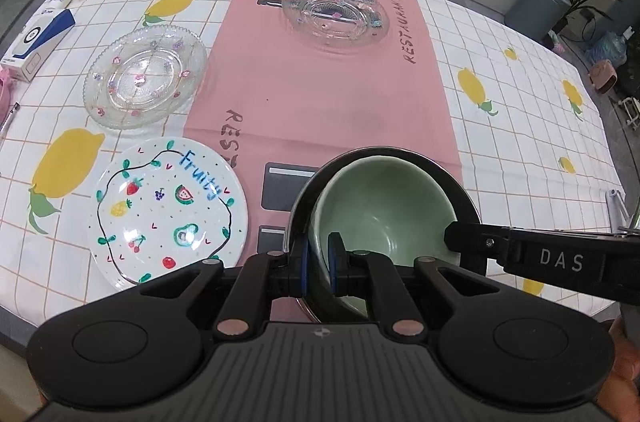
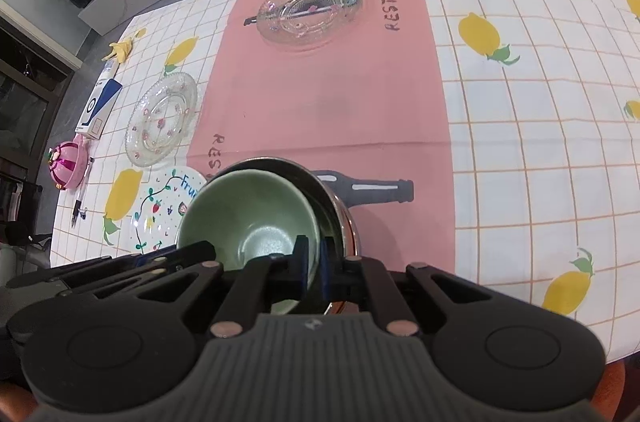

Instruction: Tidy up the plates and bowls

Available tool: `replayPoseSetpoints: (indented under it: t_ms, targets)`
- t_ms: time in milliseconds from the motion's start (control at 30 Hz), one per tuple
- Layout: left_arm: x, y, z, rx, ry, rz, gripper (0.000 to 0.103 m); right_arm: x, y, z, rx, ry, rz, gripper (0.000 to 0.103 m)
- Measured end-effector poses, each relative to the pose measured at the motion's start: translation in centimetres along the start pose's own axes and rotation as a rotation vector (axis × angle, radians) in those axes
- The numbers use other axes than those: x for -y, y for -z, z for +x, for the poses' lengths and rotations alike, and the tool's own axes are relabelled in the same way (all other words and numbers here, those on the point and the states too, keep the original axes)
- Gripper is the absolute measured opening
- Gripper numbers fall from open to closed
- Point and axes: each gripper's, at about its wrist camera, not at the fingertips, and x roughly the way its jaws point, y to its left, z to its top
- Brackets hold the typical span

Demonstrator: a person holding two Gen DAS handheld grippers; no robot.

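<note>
You had the pale green bowl point(image 1: 380, 206) sitting tilted inside a dark metal bowl point(image 1: 460, 190), down at the near end of the pink mat. Just left of them the white "Fruity" plate point(image 1: 168, 214) lay flat, painted with little fruits and a vine. Beyond it sat a clear glass plate point(image 1: 146, 76) with tiny flowers, and a second glass plate point(image 1: 335, 14) sat at the mat's far end.
</note>
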Motion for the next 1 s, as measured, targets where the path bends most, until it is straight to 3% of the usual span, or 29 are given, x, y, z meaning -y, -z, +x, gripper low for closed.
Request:
replayPoseSetpoints:
  t_ms: [267, 367, 600, 667, 1000]
  targets:
    - [0.4, -0.2, 0.2, -0.019, 0.0, 0.062, 0.012, 0.2, -0.1, -0.2, 0.004, -0.009, 0.009, 0.007]
    - [0.3, -0.2, -0.6, 0.003, 0.006, 0.075, 0.016, 0.3, 0.0, -0.4, 0.004, -0.02, 0.017, 0.008]
    - [0.4, -0.2, -2.0, 0.074, -0.015, 0.104, 0.014, -0.3, 0.3, -0.6, 0.017, -0.005, -0.007, 0.004]
    - [0.3, -0.1, -1.7, 0.059, -0.002, 0.101, 0.01, -0.2, 0.5, -0.5, 0.012, 0.0, -0.003, 0.001]
    - [-0.1, 0.2, -1.3, 0.061, 0.031, 0.058, 0.01, 0.1, 0.9, -1.2, 0.03, 0.011, 0.005, 0.0]
